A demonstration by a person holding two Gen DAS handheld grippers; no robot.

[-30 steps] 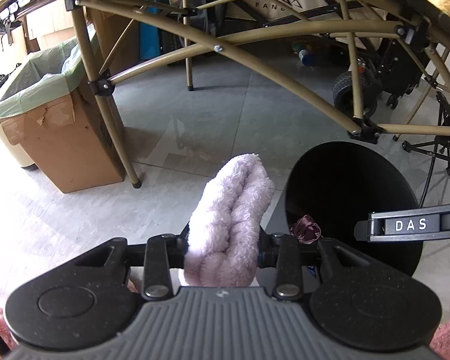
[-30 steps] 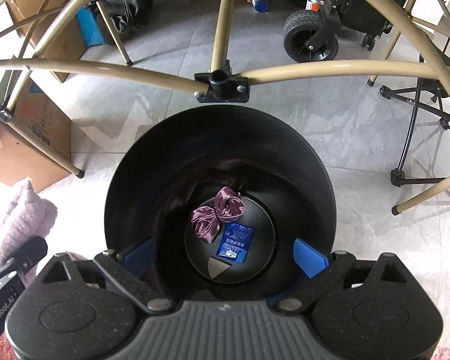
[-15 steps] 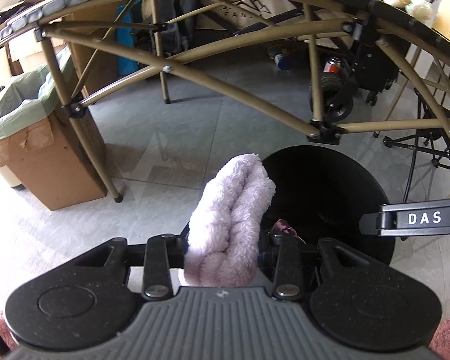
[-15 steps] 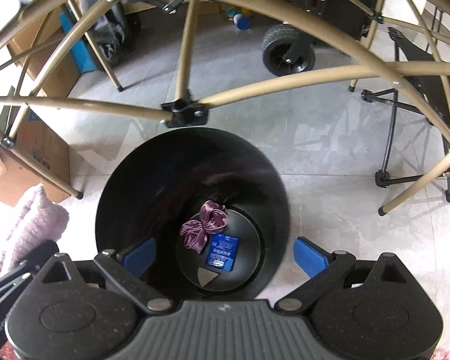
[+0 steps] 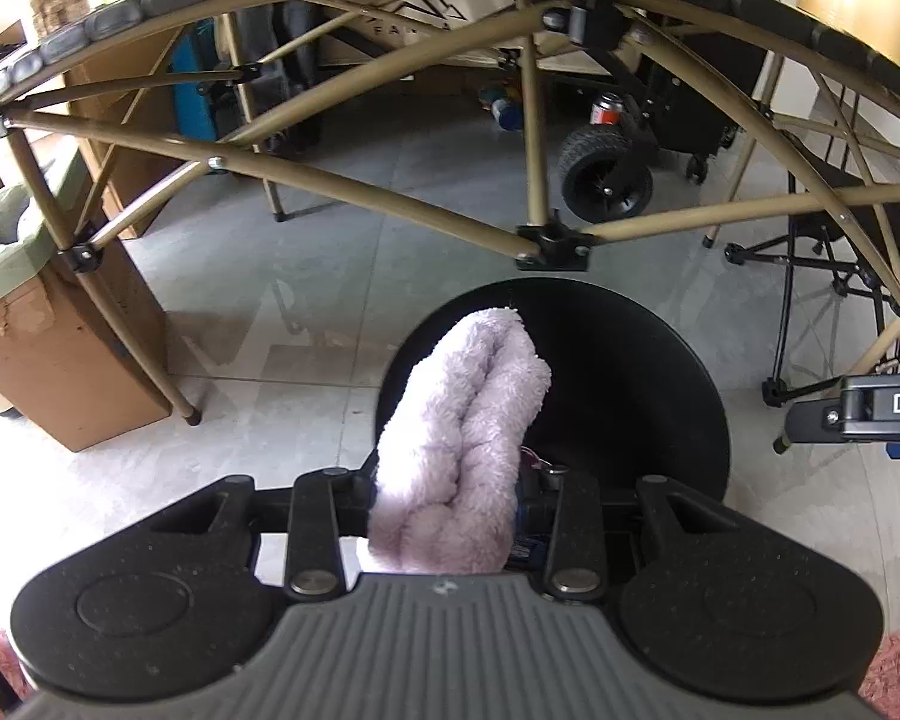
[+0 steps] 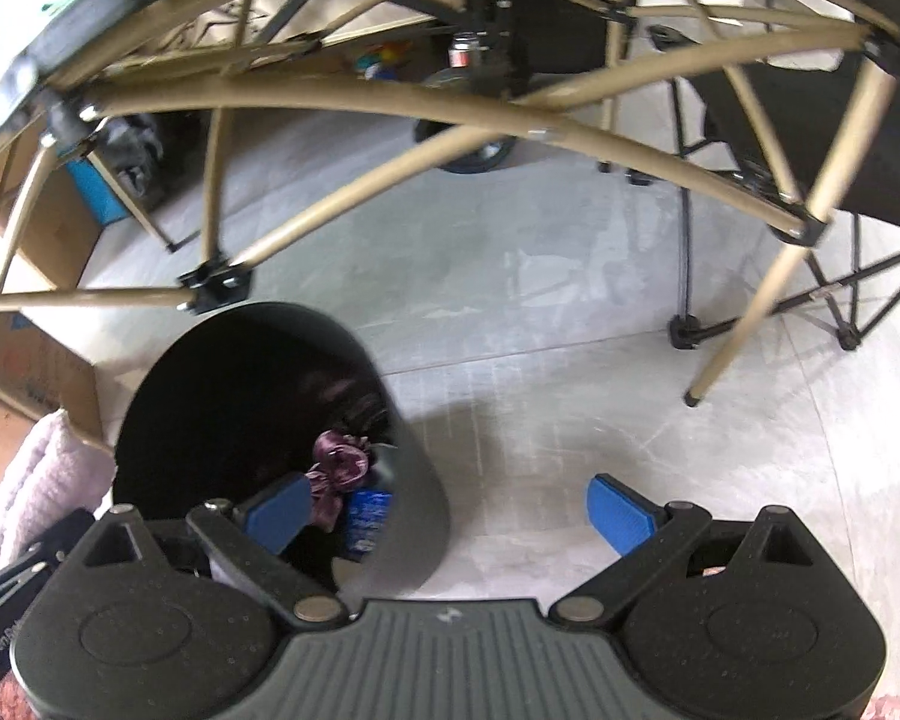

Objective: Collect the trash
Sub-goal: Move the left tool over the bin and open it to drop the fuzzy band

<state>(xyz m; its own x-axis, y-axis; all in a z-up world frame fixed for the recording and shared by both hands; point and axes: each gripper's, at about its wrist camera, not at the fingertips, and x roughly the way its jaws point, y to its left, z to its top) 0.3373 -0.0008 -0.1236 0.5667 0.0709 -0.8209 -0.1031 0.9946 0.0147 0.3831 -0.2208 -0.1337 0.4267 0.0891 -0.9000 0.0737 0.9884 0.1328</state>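
A: What has changed, reading left to right?

B: The left gripper (image 5: 444,504), tongs clamped on the fluffy lilac cloth (image 5: 462,420), has carried it from beside the black bin (image 5: 660,372) to above its mouth; the release looks close. The right gripper (image 6: 444,510), tongs apart and empty, has slid right, off the bin (image 6: 234,396).

A: Contents and lettering?

B: A purple scrunchie (image 6: 339,462) and blue packet (image 6: 369,519) lie inside. "DA" shows on the right gripper's side (image 5: 870,414); the packet's print is illegible.
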